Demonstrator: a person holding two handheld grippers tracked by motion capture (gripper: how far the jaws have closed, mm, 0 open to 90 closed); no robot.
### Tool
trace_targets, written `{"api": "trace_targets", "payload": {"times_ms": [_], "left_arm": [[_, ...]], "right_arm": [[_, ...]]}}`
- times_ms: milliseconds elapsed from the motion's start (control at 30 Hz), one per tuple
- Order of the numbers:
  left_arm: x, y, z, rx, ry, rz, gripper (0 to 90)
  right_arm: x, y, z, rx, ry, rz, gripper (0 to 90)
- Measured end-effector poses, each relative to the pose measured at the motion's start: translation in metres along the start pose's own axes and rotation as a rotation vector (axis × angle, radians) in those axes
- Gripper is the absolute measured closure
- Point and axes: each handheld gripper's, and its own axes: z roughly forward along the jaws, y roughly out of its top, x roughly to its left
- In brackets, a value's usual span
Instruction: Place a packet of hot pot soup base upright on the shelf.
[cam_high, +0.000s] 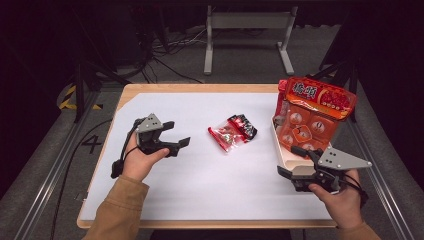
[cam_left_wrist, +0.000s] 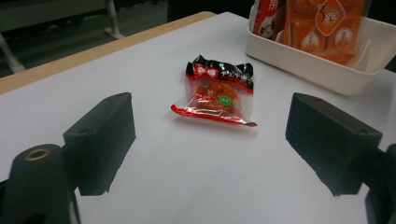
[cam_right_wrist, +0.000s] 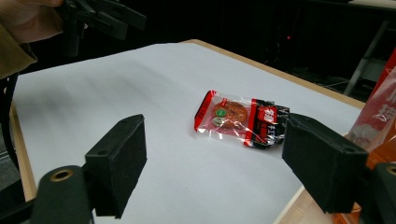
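I have both tools spread and empty, each aimed inward at the snack packet (cam_high: 232, 132), which lies flat on the white table cover (cam_high: 200, 190) near the middle, well apart from either hand. My left gripper (cam_high: 176, 136) hovers over the left part of the table with its jaws standing wide, nothing between them; in the left gripper view the packet (cam_left_wrist: 215, 91) sits ahead of the two black pads, centred in the gap, which I judge is why the hand is angled this way: it lines the packet up for a straight approach. My right gripper (cam_high: 297, 161) sits at the near right, just beside the white bin (cam_high: 281, 152), jaws wide too and clear of anything; in the right gripper view the packet (cam_right_wrist: 240, 118) lies ahead and slightly right, close to the right pad in the picture but not touched. The bin holds a big orange bag (cam_high: 315, 115) standing upright against its far wall, so I take it as the place for snacks, and the loose packet is probably bound there. It is thin, crinkly film, so I expect it to slide unless pinched by an edge
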Motion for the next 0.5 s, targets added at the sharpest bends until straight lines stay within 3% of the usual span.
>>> {"api": "trace_targets", "payload": {"times_ms": [233,500], "left_arm": [[-0.003,-0.004,-0.002,-0.008,-0.005,0.009,18.5],[0.000,-0.007,-0.009,0.001,0.010,0.006,19.3]], "right_arm": [[-0.012,0.018,0.028,0.023,-0.006,0.037,26.1],[-0.023,0.031,0.069,0.081,-0.057,0.074,28.3]]}}
